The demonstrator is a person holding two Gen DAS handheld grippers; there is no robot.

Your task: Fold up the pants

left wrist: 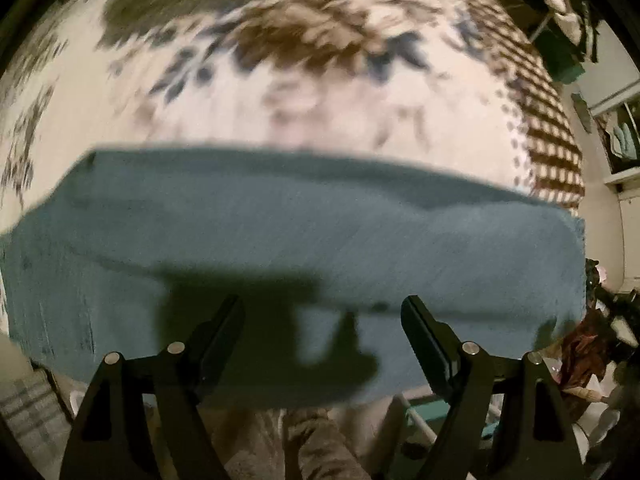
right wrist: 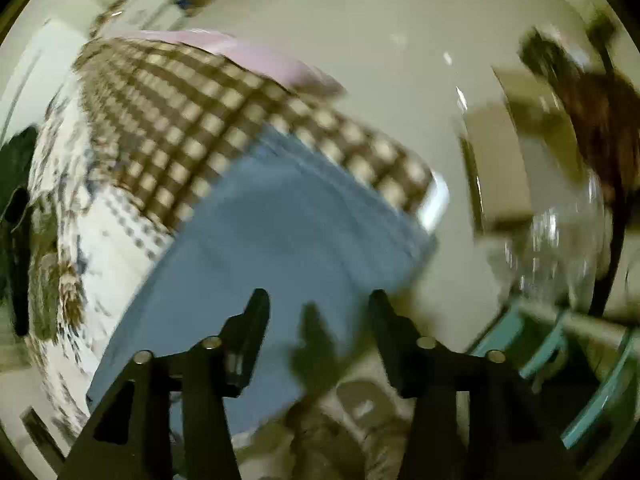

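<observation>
The blue pants (left wrist: pixel 280 240) lie folded in a flat wide band on a patterned bedspread (left wrist: pixel 248 92). My left gripper (left wrist: pixel 322 312) is open and empty, held above the near edge of the pants, and casts a shadow on them. In the right wrist view the pants (right wrist: pixel 288 220) show as a blue slab running toward the far right. My right gripper (right wrist: pixel 318 304) is open and empty above the near right corner of the pants. Both views are blurred by motion.
The bedspread has a floral part and a brown checked part (right wrist: pixel 192 128). A pink cloth (right wrist: pixel 256 56) lies beyond the checks. A clear glass item (right wrist: pixel 560 248) and a teal frame (right wrist: pixel 600 384) stand at the right. Clutter and shelves (left wrist: pixel 616 144) are at the right edge.
</observation>
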